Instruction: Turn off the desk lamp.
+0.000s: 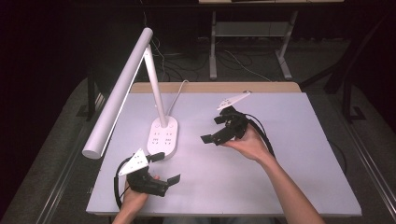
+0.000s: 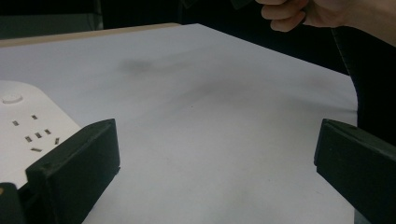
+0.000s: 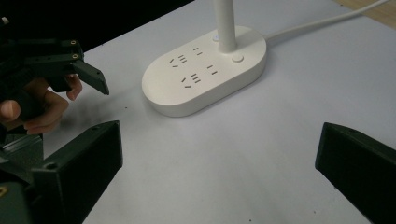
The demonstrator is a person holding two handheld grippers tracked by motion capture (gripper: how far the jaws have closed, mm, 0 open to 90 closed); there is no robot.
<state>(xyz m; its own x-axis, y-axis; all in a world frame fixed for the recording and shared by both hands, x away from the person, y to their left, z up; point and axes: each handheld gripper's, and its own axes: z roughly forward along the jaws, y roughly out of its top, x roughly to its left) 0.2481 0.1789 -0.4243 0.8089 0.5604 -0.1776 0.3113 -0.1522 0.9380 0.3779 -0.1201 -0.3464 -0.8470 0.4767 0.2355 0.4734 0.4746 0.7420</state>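
Left gripper: black two-jaw tool with grey three-cornered plate, held just in front of the lamp base, at the near table edge; jaws spread wide and grasping nothing; one jaw tip lies very close to the front rim of the base.

Lamp base: white, oval, smooth plastic block with two groups of socket slots and small round buttons on top; it is the thing both tools face, and it stands left of the table's middle.

Right gripper: black tool, to the right of the lamp base and a little apart, raised in the hand; jaws released, wide apart, nothing between them, pointing toward the base.

Table: matt white flat sheet under the base, with a wooden strip behind it.

Lamp stem and head: thin white tube rising from the base's back part, carrying a long round bar that leans forward and left over the base.

Cord: white, thin, leaving the base backward.

Risk, as I judge: the base is smooth and rounded, so hard jaws may slip on it; the long head makes the lamp top-heavy, so a sideways push at the base or a knock on the stem could tip it; the cord may hold the base back.
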